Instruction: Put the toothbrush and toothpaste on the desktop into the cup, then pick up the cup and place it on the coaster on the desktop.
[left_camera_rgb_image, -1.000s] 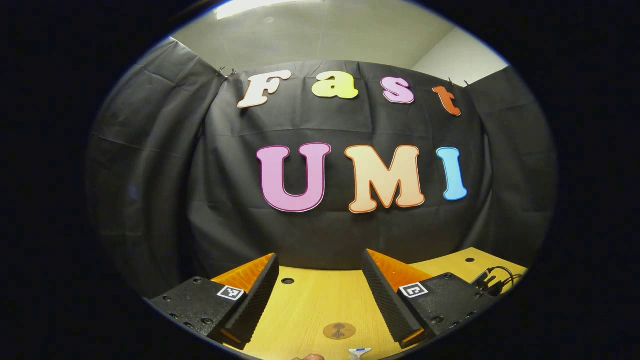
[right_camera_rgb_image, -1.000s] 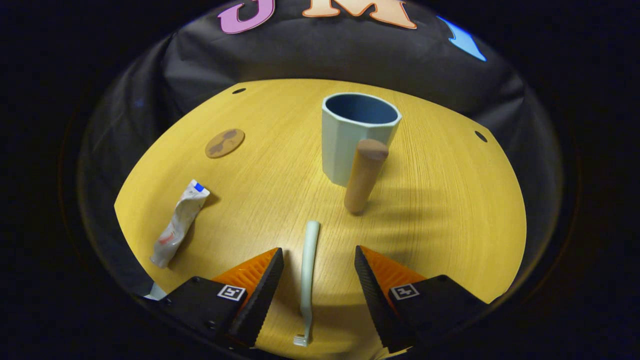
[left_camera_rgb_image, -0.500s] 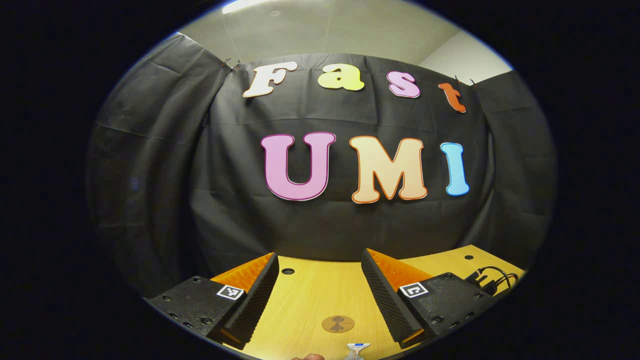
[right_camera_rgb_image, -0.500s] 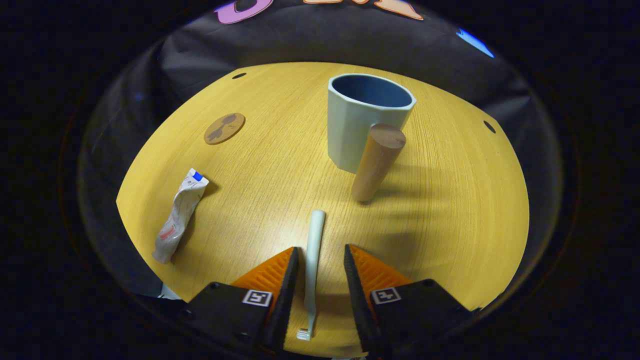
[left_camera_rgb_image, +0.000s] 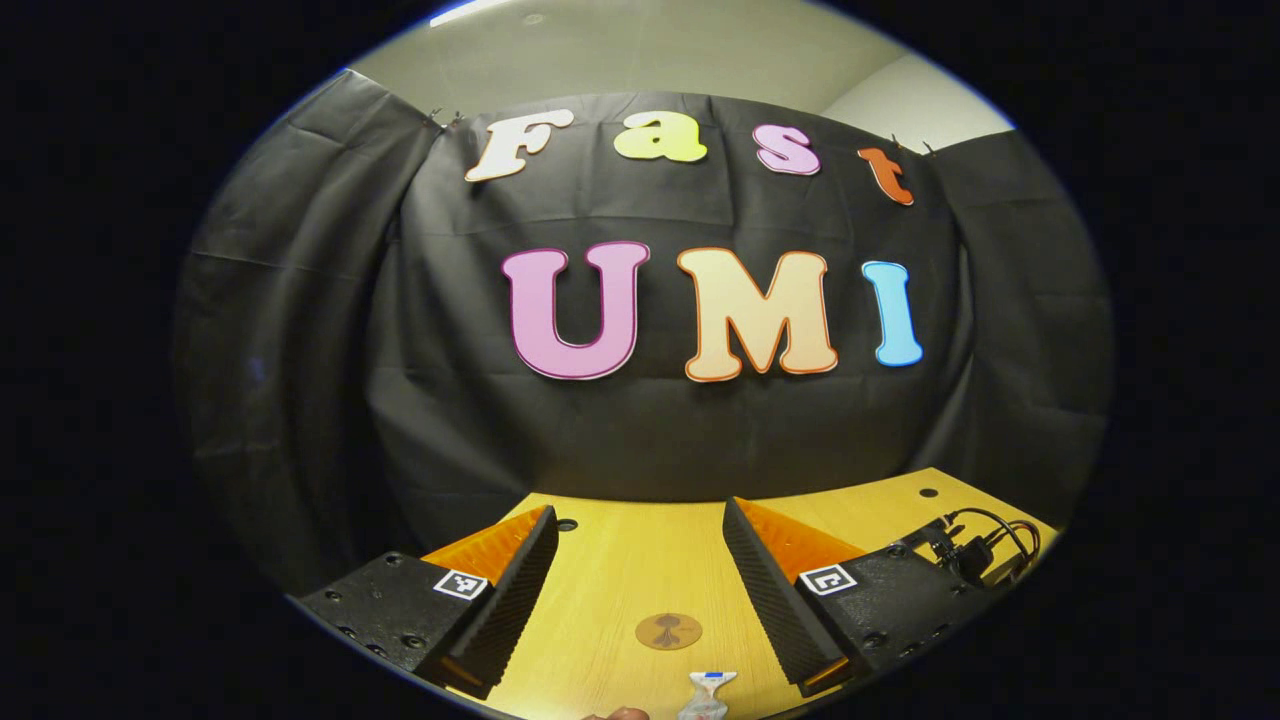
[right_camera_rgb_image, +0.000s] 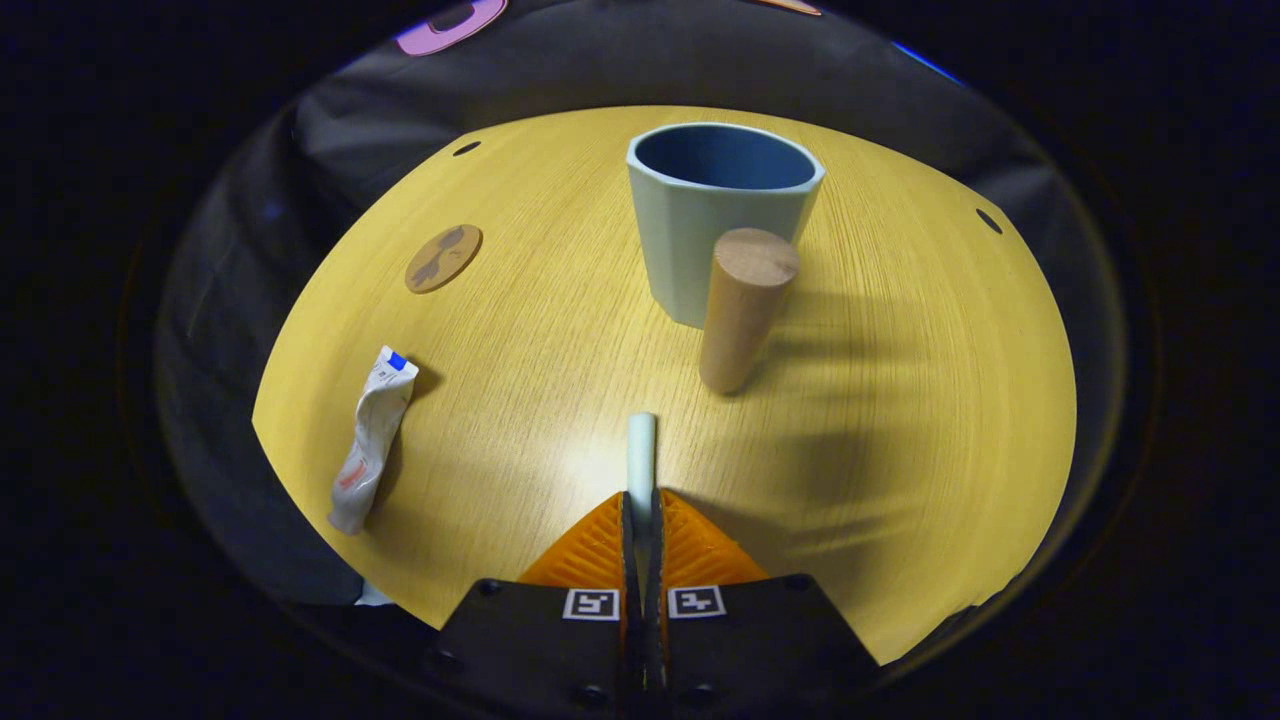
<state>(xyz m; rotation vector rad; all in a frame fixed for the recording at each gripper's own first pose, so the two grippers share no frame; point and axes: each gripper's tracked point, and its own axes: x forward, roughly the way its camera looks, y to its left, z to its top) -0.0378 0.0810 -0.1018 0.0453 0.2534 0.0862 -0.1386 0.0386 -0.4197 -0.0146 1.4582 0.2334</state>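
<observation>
The right claw (right_camera_rgb_image: 640, 510), wide apart a second ago, is now clamping the toothbrush (right_camera_rgb_image: 640, 450) on the desk (right_camera_rgb_image: 900, 420), so lifting toward the cup (right_camera_rgb_image: 715, 215) looks next. The left claw (left_camera_rgb_image: 640, 560) is hanging apart above the coaster (left_camera_rgb_image: 668, 631).

Toothbrush (right_camera_rgb_image: 640, 450) head hidden between right tongs (right_camera_rgb_image: 640, 520); toothpaste (left_camera_rgb_image: 706, 692) cut off.

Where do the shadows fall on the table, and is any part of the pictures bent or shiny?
Right gripper view: the cup and its wooden handle cast soft shadows to the right; a pale glare sits beside the toothbrush; the table edge bows strongly. Left gripper view: the far table edge curves little, the coaster is evenly lit.
</observation>
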